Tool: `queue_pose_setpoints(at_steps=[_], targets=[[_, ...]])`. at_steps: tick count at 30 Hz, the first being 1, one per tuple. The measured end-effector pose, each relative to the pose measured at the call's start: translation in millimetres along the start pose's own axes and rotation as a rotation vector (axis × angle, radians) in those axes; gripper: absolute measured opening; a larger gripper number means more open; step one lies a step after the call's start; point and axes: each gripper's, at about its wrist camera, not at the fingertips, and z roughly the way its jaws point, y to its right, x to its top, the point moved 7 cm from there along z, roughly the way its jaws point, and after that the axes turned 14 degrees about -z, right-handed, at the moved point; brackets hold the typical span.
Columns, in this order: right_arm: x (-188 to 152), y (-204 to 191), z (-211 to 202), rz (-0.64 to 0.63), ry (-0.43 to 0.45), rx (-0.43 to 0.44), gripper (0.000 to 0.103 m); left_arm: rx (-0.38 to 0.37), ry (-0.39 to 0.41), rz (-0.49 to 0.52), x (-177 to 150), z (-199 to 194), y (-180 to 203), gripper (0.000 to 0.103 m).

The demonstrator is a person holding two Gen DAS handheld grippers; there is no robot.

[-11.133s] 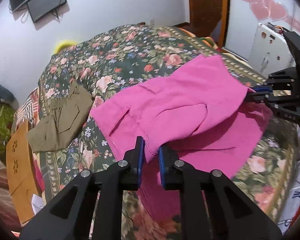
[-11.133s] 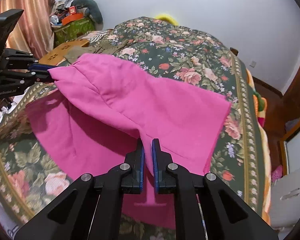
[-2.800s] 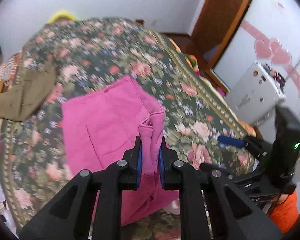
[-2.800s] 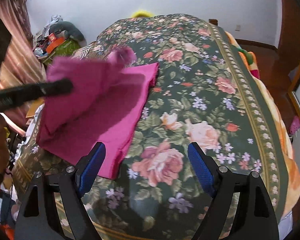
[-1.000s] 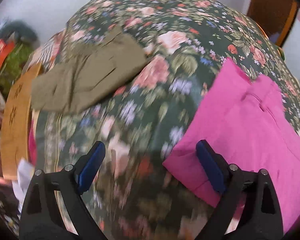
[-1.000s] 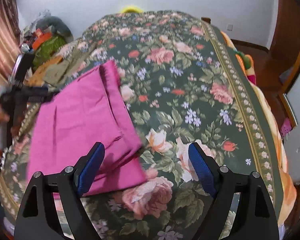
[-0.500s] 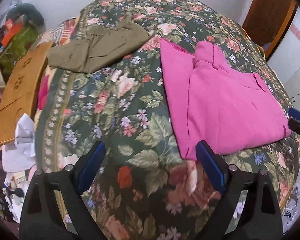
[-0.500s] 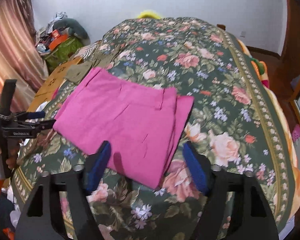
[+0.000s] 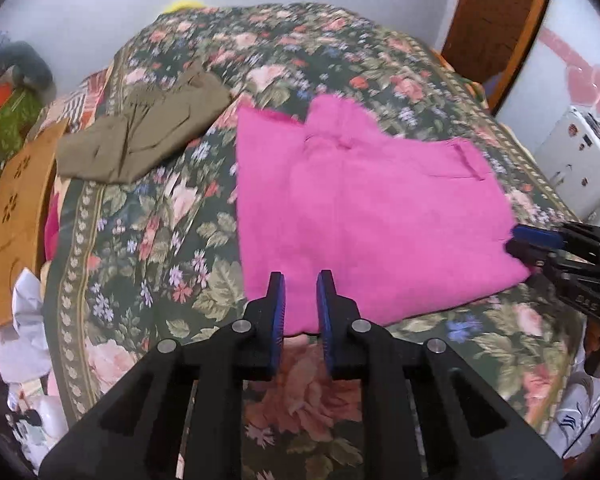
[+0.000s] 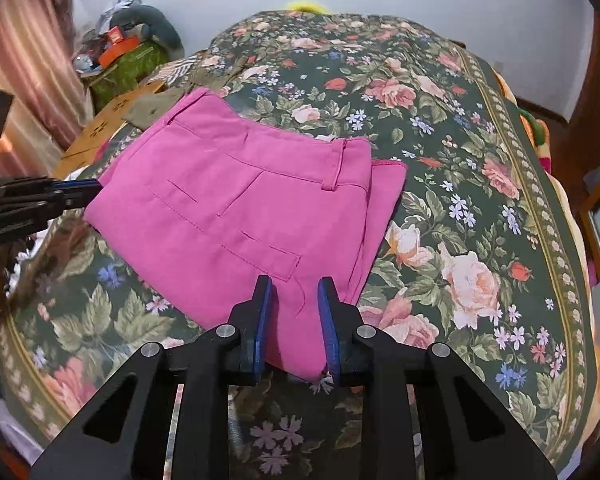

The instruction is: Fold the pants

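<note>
- Both grippers have narrowed since half a second ago; left gripper (image 9: 300,286) and right gripper (image 10: 294,290) now straddle near edges of folded pink cotton pants (image 10: 236,216).
- Jaws part-open, fabric between, not clamped.
- Pants lie flat on floral bed (image 10: 460,184).

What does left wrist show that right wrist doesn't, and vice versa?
Left wrist only: the olive pants in full, a white appliance, the door frame. Right wrist only: the pink curtain, sharp pocket stitching. Both: the pink pants folded flat on the floral bedspread, each gripper partly open at a near corner.
</note>
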Motion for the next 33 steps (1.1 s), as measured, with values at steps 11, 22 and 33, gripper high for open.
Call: queue_pose_setpoints(at_steps=[11,22,33], targets=[[11,18,-16,0.033,-0.001,-0.014,0.028,0.041,0.016,-0.088,32,-10,-55,0.019],[15,50,16,0.175,-0.055,0.011,0.042,-0.043,0.026,-0.003,69,11,-7,0.071],[22,56,31,0.207,-0.01,0.083,0.042,-0.179,-0.119,-0.128,65,56,-14,0.066]])
